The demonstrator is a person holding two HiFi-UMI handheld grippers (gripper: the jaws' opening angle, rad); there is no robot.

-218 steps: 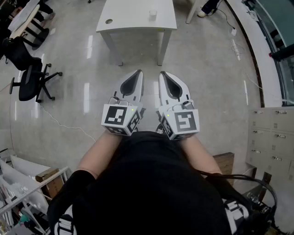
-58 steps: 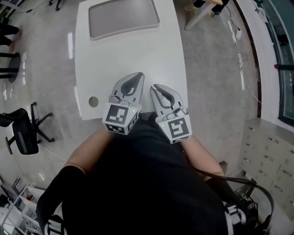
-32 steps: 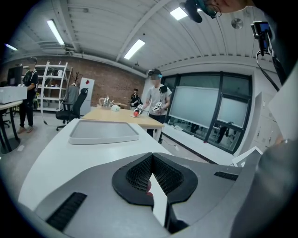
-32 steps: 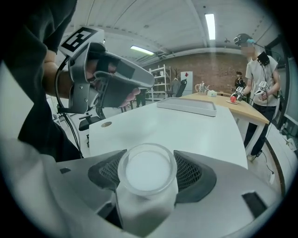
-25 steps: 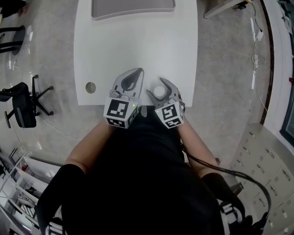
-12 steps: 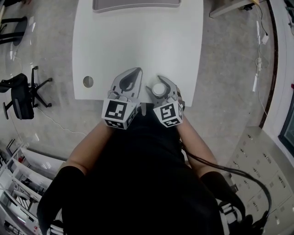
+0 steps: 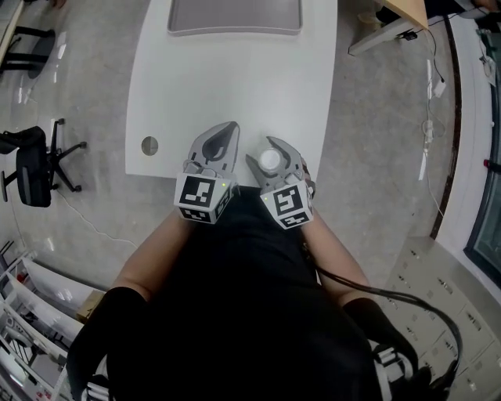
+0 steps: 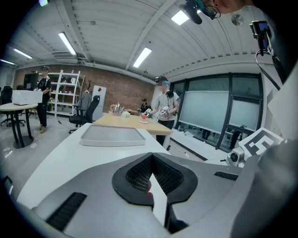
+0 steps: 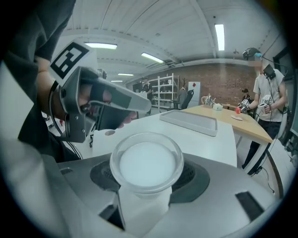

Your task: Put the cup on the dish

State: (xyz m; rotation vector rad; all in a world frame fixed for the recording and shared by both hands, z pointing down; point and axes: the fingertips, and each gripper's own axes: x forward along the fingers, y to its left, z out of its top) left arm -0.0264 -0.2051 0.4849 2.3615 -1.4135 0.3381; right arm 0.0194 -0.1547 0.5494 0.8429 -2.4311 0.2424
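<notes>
Left to right across the head view.

Far left: an office chair on the floor, off the surface and not involved.

Left gripper: over the near edge of the surface, jaws closed tip to tip. Its own view shows nothing between them, only the white top through the small gap behind the tips. Idle, as far as I can judge.

Right gripper: just beside the left one and also at the near edge, its 2 jaws closed around the cup. The cup is clear, upright, mouth up, and the jaws grip it below the rim. No view settles whether its base rests on the surface or is raised off it.

Dish: a shallow grey rectangular tray, flat at the far end of the surface, nothing on it. Its long axis runs side to side across the surface.

Key relation: the dish lies straight ahead of the cup, well apart, with bare surface between them. In the right gripper view it sits ahead and slightly to the right of the cup's rim. The right gripper has the cup, so the carry falls to it.

Judgement: grasp made, transfer not yet done. The next move calls for a forward reach, keeping the cup level.
</notes>
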